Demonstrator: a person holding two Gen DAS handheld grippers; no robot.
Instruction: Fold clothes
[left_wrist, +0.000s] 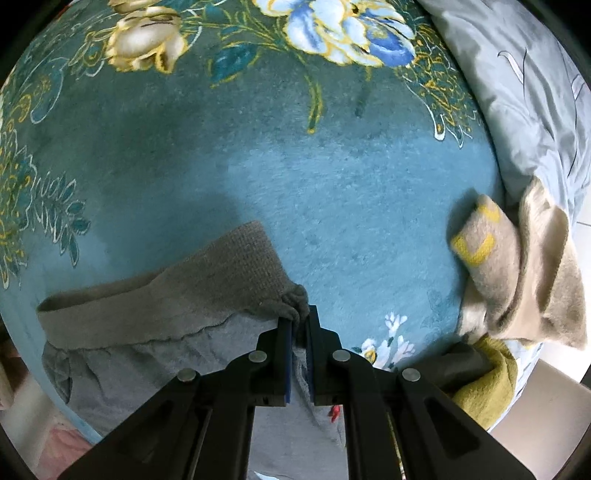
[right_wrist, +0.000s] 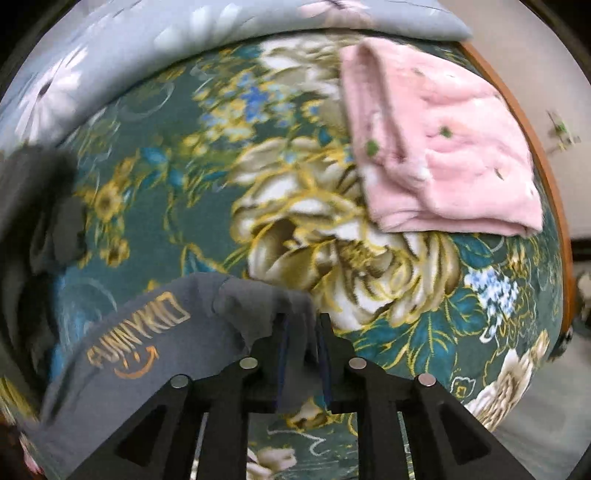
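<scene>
A grey garment (left_wrist: 147, 362) with a ribbed waistband (left_wrist: 192, 280) lies at the near edge of a teal floral blanket (left_wrist: 295, 184). My left gripper (left_wrist: 299, 325) is shut on the waistband's end, with cloth between its blue pads. In the right wrist view the same kind of grey cloth (right_wrist: 147, 350), printed with orange letters "FUNNYKID", hangs from my right gripper (right_wrist: 301, 325), which is shut on a fold of it above the blanket (right_wrist: 406, 325).
A folded pink garment (right_wrist: 443, 155) lies at the far right of the bed. A beige and yellow garment pile (left_wrist: 517, 280) sits at the right. A grey-blue quilt (left_wrist: 535, 92) lies behind. A wooden bed edge (right_wrist: 546, 184) runs along the right.
</scene>
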